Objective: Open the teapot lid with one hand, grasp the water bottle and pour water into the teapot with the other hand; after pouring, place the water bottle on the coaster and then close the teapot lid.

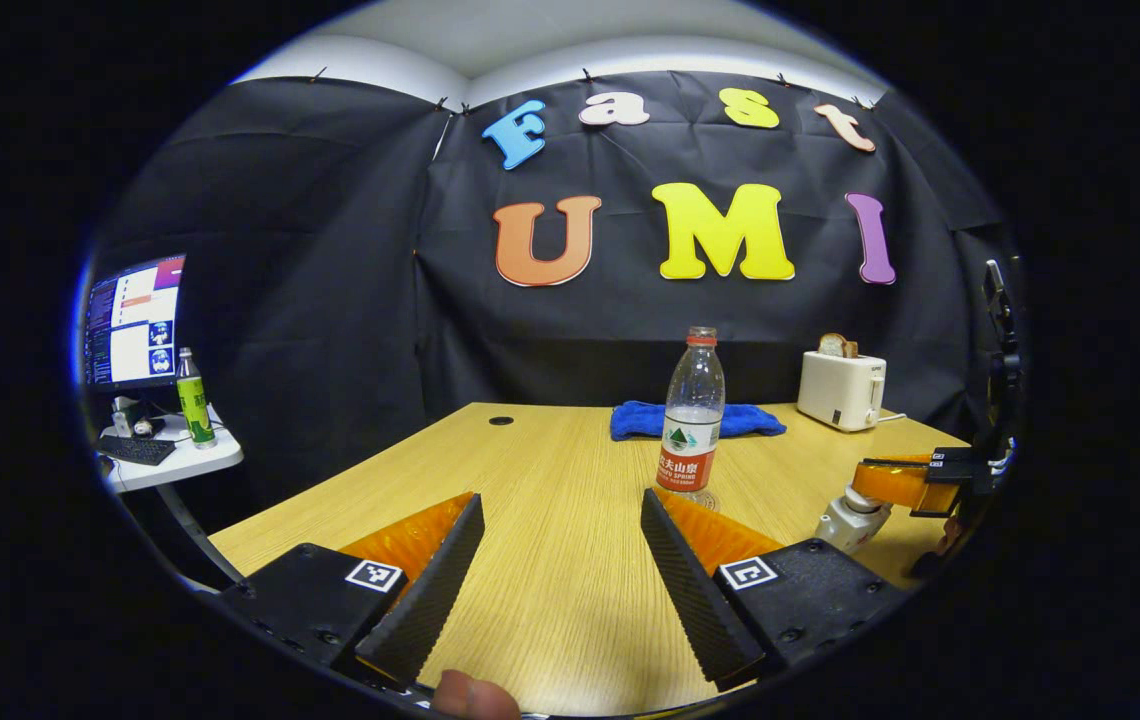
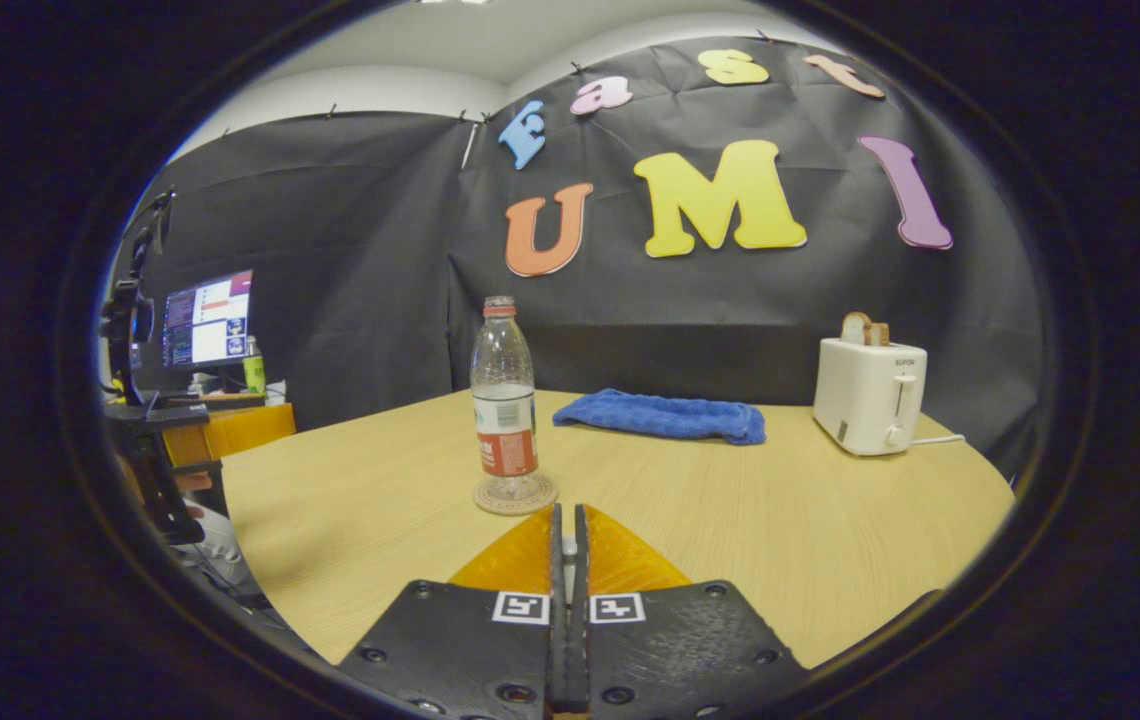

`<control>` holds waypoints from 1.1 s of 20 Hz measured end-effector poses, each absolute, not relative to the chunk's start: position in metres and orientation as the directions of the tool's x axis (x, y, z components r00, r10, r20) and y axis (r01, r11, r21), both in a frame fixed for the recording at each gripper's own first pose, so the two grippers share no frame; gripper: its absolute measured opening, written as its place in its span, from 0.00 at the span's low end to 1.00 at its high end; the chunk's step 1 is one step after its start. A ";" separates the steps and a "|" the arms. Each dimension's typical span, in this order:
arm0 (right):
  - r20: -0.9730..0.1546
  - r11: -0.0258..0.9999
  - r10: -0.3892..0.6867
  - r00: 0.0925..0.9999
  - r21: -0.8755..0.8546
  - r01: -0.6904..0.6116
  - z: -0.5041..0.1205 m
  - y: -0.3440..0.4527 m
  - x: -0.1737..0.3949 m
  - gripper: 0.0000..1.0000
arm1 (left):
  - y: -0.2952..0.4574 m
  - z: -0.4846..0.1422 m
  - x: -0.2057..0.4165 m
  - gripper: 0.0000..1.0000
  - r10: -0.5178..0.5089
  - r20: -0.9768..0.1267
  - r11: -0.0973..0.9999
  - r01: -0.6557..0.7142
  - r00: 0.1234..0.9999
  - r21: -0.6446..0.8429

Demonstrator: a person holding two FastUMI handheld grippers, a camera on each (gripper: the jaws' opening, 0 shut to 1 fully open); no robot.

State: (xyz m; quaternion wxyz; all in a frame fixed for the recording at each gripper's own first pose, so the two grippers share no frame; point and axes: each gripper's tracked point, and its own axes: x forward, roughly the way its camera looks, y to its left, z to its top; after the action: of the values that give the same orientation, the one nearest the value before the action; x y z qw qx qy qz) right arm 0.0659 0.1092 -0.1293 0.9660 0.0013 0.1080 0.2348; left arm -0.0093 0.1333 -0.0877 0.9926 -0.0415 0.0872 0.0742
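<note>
**Bottle already on its coaster; lid step in hand**

Black cloth walls close off a pale wooden counter. In the left gripper view, the left claw hangs wide open and empty over bare wood. Ahead stands the water bottle, upright. At far right the right claw sits over a white teapot; whether it holds the lid is unclear.

In the right gripper view, the right claw's fingers are pressed together. The bottle rests on a round coaster. A blue towel and toaster sit behind.

Judging by this, pouring is done; closing the lid squarely remains.
</note>
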 end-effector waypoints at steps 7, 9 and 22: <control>-0.222 0.897 0.440 0.870 0.058 -0.439 -0.140 0.106 0.066 0.02 | 0.120 -0.078 -0.010 0.99 0.121 -0.159 0.990 -0.132 0.980 -0.056; -0.208 0.901 0.433 0.877 0.060 -0.430 -0.136 0.105 0.065 0.08 | 0.117 -0.074 -0.011 0.99 0.123 -0.151 0.990 -0.133 0.981 -0.055; 0.068 0.991 0.137 0.988 -0.011 -0.137 -0.006 -0.013 0.011 0.94 | 0.012 -0.014 -0.008 0.99 0.009 -0.021 0.997 -0.010 1.000 -0.070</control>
State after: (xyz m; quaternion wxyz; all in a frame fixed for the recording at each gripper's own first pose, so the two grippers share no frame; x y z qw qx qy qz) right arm 0.0111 -0.0128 -0.0055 0.9971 -0.0032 -0.0343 0.0686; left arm -0.0084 0.0125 -0.0136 0.9993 -0.0351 0.0102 0.0048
